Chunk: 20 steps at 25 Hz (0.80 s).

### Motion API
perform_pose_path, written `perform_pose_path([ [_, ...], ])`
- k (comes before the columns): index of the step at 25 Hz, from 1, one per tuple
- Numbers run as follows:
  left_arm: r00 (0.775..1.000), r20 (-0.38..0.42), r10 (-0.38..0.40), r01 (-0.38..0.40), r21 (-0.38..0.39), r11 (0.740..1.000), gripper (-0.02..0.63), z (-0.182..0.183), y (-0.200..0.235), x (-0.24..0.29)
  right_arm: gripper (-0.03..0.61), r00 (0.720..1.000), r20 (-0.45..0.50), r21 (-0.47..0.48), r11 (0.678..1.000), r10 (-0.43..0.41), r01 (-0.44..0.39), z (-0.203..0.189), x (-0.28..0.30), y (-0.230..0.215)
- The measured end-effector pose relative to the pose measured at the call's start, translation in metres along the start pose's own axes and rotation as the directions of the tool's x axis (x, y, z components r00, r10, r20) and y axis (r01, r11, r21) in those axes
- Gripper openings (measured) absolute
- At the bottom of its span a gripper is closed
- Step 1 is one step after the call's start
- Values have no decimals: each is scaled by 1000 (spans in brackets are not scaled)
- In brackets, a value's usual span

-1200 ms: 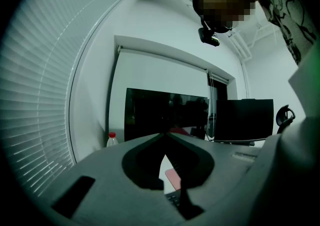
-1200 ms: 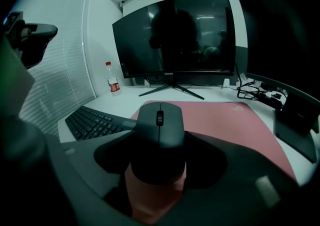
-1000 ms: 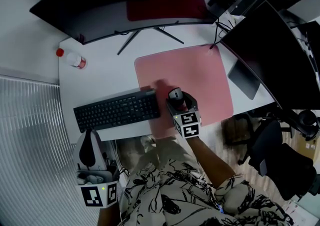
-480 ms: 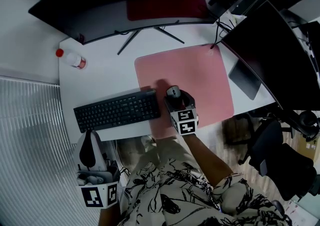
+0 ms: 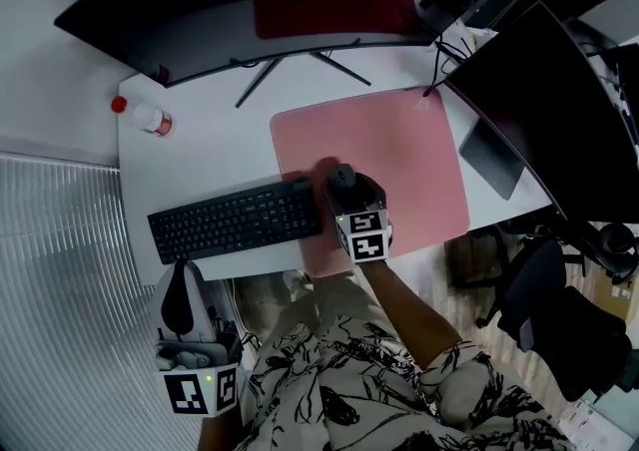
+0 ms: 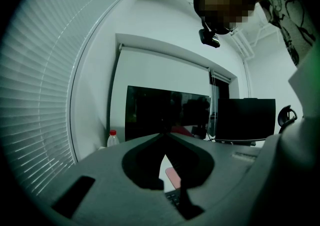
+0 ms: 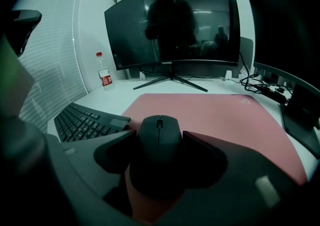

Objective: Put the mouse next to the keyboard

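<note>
The mouse (image 5: 342, 178) is gripped by the right gripper (image 5: 346, 188), its two jaws pressed against the mouse's sides, as is seen in the right gripper view, where the mouse (image 7: 159, 137) fills the gap of the right gripper (image 7: 159, 146). The mouse is placed over the left edge of the pink mat (image 5: 399, 145), just beside the right end of the keyboard (image 5: 235, 221); whether it rests on the mat cannot be told. The keyboard is laid along the near edge of the white desk (image 5: 200, 155). The left gripper (image 5: 179, 305) is held off the desk's near left corner, well apart from the mouse; its jaws are seen closed tip to tip with nothing between them in the left gripper view (image 6: 162, 156). A red-capped bottle (image 5: 148, 118) is stood at the far left of the desk, near the curved monitor (image 5: 250, 10)
</note>
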<state>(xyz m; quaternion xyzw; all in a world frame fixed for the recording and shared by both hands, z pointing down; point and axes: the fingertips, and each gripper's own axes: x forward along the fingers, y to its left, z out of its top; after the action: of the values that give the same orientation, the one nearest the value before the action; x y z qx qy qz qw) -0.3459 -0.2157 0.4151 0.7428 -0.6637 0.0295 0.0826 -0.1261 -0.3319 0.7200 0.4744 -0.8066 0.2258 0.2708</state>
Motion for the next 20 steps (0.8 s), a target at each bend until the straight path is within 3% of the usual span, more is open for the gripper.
perform_pose_path([
  [20, 1000, -9, 8, -8, -4, 1000, 5, -1, 4, 8, 304, 998, -40, -31, 999, -38, 37, 4, 15, -2],
])
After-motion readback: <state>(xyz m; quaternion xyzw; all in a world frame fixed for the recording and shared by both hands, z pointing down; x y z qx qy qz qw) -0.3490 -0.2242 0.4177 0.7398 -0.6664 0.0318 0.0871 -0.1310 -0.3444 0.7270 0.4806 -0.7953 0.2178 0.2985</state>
